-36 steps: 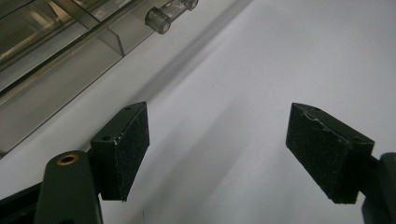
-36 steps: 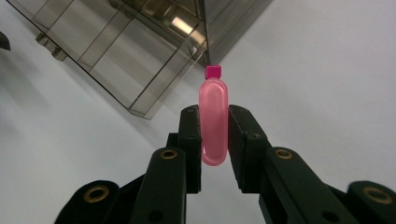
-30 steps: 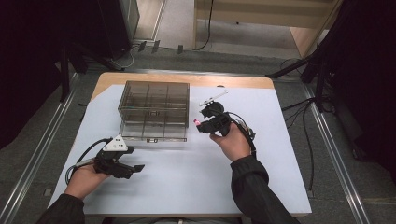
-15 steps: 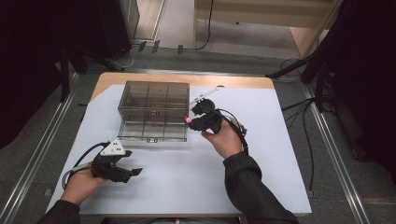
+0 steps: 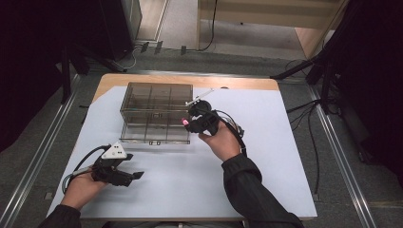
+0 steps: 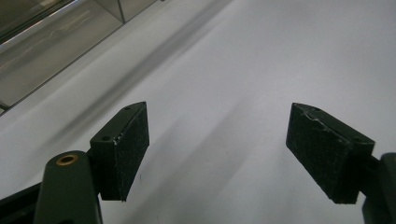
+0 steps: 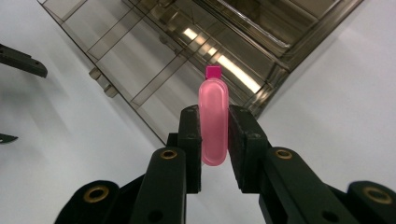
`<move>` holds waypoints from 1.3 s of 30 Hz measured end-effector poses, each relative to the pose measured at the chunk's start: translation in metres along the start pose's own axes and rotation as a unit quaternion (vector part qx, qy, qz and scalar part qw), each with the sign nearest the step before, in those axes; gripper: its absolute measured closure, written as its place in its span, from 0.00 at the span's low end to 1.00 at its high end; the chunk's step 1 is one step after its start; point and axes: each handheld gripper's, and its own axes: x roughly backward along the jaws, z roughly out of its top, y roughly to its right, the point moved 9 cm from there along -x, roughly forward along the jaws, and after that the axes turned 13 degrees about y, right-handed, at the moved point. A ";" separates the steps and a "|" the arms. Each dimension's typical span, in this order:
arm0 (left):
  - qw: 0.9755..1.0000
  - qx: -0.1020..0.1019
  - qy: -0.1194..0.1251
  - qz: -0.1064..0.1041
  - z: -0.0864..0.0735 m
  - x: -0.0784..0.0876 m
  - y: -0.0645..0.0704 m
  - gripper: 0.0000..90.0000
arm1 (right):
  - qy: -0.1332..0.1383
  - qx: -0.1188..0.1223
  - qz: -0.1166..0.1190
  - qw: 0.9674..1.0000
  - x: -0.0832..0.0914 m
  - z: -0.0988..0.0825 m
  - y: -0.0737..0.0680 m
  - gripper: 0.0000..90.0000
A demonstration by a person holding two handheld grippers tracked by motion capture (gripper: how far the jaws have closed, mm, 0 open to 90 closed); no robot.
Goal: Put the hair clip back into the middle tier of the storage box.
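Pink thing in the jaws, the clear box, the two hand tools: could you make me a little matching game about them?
Things:
1. pink capsule
2. compartment box
3. left gripper
4. right gripper

States:
a. jaws wide apart over bare white table
b. smoky see-through, split by dividers
c. clamped upright between two black pads
d. shut on a small item beside the box

Pairs: 1-c, 2-b, 3-a, 4-d

Right gripper (image 7: 214, 135) clamped on pink oblong capsule (image 7: 213, 122), magenta cap outermost. Beyond it, smoky transparent compartment box (image 7: 187, 51) with open dividers, resting on white worktop (image 7: 336, 70). Other gripper's jaw tips at left edge.
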 end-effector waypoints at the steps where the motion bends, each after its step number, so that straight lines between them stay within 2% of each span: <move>1: 1.000 0.000 0.000 0.000 0.000 0.000 0.000 0.25 | -0.001 0.003 0.001 1.000 -0.001 0.000 -0.001 0.86; 13: 1.000 0.001 -0.004 -0.001 -0.001 0.001 -0.001 0.25 | -0.012 0.015 0.010 1.000 -0.012 0.004 -0.014 0.86; 24: 1.000 0.003 -0.003 0.000 0.000 0.002 -0.001 0.25 | -0.023 0.023 0.014 0.999 -0.025 0.003 -0.019 0.86; 39: 1.000 0.002 0.002 0.003 0.000 0.002 -0.002 0.25 | -0.041 0.027 0.015 0.999 -0.045 -0.002 -0.020 0.86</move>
